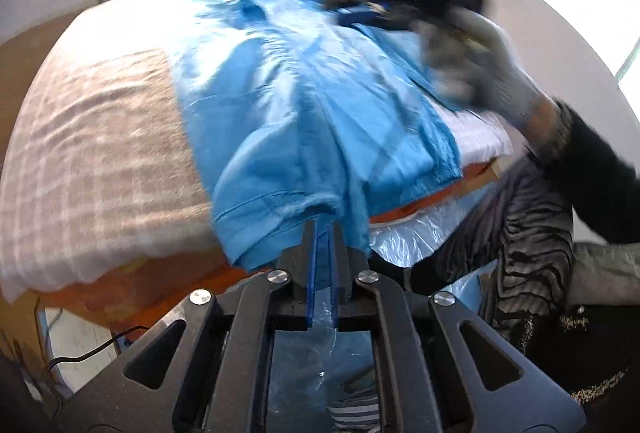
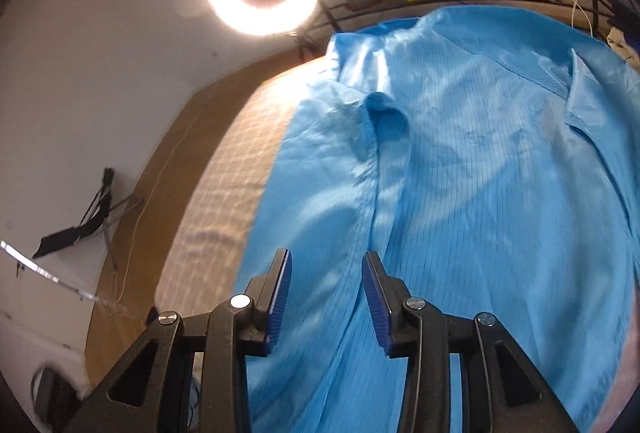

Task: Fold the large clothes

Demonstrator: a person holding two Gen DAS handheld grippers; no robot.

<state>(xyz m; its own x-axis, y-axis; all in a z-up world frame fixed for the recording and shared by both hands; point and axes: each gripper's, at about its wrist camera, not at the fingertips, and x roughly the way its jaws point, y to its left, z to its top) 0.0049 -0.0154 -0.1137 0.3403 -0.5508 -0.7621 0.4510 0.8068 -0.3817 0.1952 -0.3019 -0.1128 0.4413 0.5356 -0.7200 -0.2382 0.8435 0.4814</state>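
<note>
Coat [image 2: 460, 173] lies lengthwise, collar far – left hand-held gripper [image 1: 324, 229] barely parted, right [image 2: 326, 265] open, empty

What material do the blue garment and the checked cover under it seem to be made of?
Blue garment: probably thin synthetic weave, slightly glossy; it shows sheen and fine dark grid lines. Checked cover: likely a soft, matte, fuzzy blanket; blur leaves the fibre unclear.
</note>
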